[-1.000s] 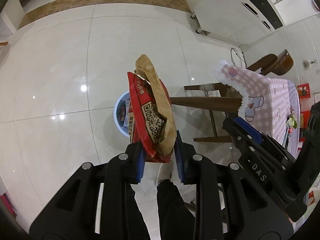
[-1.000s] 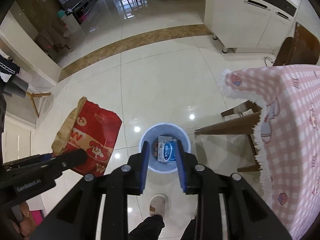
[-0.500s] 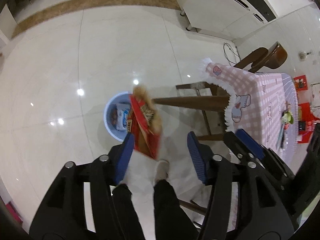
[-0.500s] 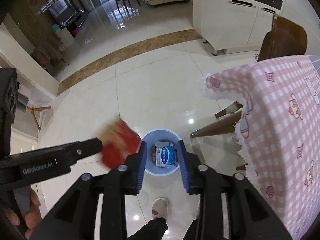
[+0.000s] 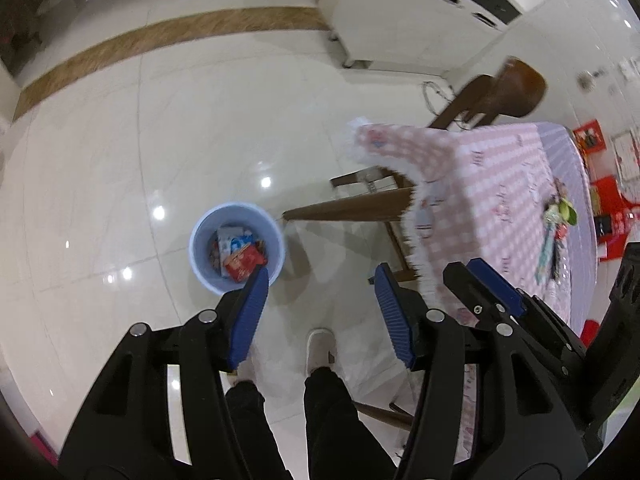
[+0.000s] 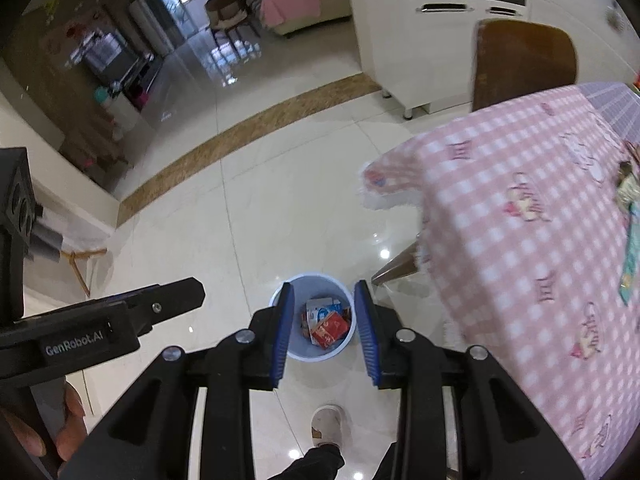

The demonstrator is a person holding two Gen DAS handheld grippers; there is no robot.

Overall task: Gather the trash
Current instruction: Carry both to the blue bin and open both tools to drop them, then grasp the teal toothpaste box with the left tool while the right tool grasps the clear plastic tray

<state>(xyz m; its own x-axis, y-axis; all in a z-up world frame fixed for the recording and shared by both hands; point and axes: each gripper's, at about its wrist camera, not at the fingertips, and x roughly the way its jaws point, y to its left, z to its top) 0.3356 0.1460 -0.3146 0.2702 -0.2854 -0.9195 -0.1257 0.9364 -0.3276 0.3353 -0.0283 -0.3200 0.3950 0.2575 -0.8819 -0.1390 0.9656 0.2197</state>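
A red snack bag [image 5: 243, 263] is lying inside one pale blue round bin [image 5: 237, 253] standing on the glossy white tiled floor [image 5: 120, 152], on top of a white and blue carton [image 6: 320, 310] and other wrappers too small to tell apart. We are looking down on it from above. In the left wrist view the bag is sitting below and just left of our left gripper [image 5: 320, 304], whose blue padded jaws are standing wide apart with nothing between them; they have just been opening. In the right wrist view the bin is showing in the gap of our right gripper [image 6: 323, 322], far beneath it; its jaws are standing partly apart and holding nothing. We are counting one bin, one red bag, two grippers. One table with a pink checked cloth [image 6: 520, 240] is standing to the right of the bin, one wooden chair [image 6: 524, 64] beyond it. One pale slipper [image 5: 320, 346] of the person is showing under the grippers.
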